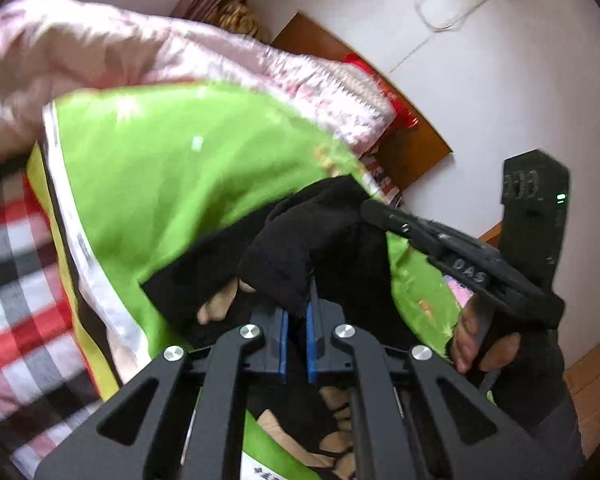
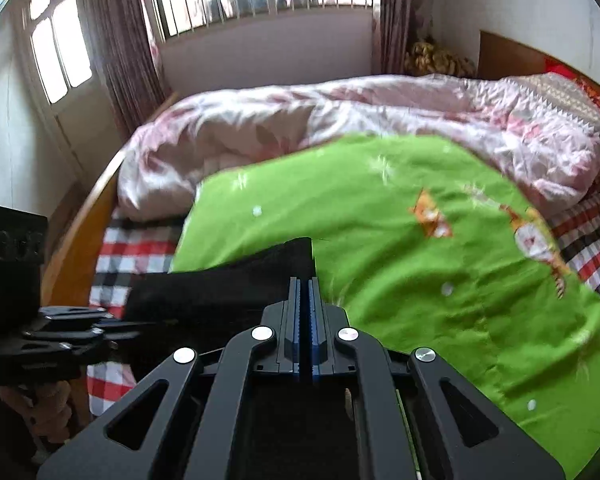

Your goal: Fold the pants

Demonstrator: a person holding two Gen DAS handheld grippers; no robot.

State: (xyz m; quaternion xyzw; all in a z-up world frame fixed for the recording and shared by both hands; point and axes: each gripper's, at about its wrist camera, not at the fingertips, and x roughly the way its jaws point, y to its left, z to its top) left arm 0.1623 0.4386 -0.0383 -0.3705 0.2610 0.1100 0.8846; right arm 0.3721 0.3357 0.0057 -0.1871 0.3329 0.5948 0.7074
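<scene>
Both claws were clamped on the black pants [image 1: 300,248]: left claw [image 1: 297,312], right claw [image 2: 305,300], over the green sheet [image 2: 420,280].

Bed [image 2: 80,236]: plaid sheet [image 2: 136,256], green cloth [image 2: 420,288], pink quilt [image 2: 300,120].

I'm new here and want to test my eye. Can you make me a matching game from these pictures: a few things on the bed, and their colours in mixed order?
Things:
1. pants
2. sheet
3. quilt
4. blanket

Colours:
A. pale pink with a flower print
B. red, white and grey check
C. black
D. bright green with small cartoon figures

Pairs: 1-C, 2-D, 3-A, 4-B
</scene>
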